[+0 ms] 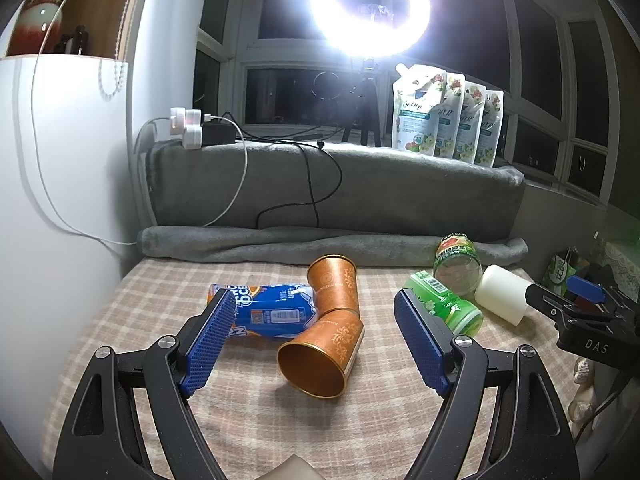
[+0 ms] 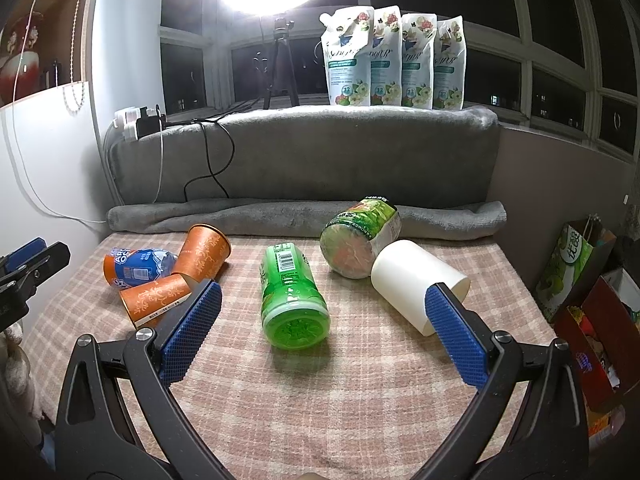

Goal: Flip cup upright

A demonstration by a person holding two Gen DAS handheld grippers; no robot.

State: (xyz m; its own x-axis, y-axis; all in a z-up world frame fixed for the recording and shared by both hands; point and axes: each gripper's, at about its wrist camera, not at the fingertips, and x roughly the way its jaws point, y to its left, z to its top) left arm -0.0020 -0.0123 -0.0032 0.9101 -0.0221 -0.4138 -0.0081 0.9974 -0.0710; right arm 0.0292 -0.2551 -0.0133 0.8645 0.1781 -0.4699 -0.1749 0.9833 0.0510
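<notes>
Left gripper [image 1: 316, 334] spread wide, blue ridged pads [image 1: 212, 344] apart and gripping nothing, hovering low over the checked beige cloth surface [image 1: 248, 420]. Directly between the pads, a copper-orange paper cup with pale floral print [image 1: 320, 354], lying on its side, open mouth turned toward the camera, dark orange inside, thin white band at the rim. Touching its base, a second matching orange cup [image 1: 334, 284], also tipped over, leaning against the first at an angle. Just left of both, a crumpled blue and orange plastic bottle [image 1: 272, 312] lying flat, touching the cups.

Right gripper [image 2: 324, 330] likewise open and empty, blue pads [image 2: 188, 336] well apart. Between them, farther off, a bright green plastic bottle [image 2: 294, 296] on its side, base toward the camera. Beyond it to the right, a clear bottle with a green label [image 2: 362, 240] on its side, touching a plain white cylindrical cup [image 2: 416, 284] that lies on its side, partly behind the right pad. Orange cups [image 2: 160, 298] visible at left, near the left pad.

Behind everything, a rolled grey blanket [image 2: 280, 216] along the back edge of the surface.
</notes>
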